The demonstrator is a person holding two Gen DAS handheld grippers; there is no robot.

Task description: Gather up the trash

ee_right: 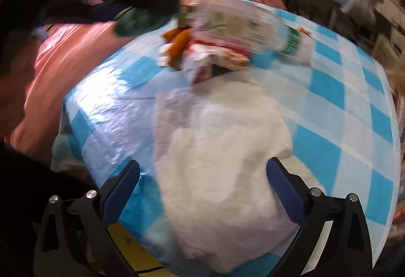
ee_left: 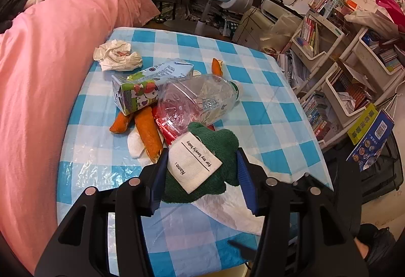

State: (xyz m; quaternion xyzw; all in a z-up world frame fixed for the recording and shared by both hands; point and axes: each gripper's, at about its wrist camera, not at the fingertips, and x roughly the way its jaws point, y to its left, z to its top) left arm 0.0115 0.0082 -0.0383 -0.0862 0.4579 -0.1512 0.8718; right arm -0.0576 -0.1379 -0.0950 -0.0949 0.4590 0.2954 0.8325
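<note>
1. Gripping a green knitted cloth (ee_left: 202,170) with a sewn name label, the left gripper (ee_left: 202,170) lifts it clear — likely to uncover the litter.
2. Trash sits at twelve o'clock: clear bottle (ee_left: 200,97), juice carton (ee_left: 144,89), peels (ee_left: 148,135).
3. Right gripper (ee_right: 202,190), jaws wide and empty, hovers over the white plastic bag (ee_right: 222,175) — probably to take it up.

My left wrist view is bright and sharp. My right smears with motion blur; glare streaks the bench (ee_right: 106,109). Fisheye edges bend, corners black.
</note>
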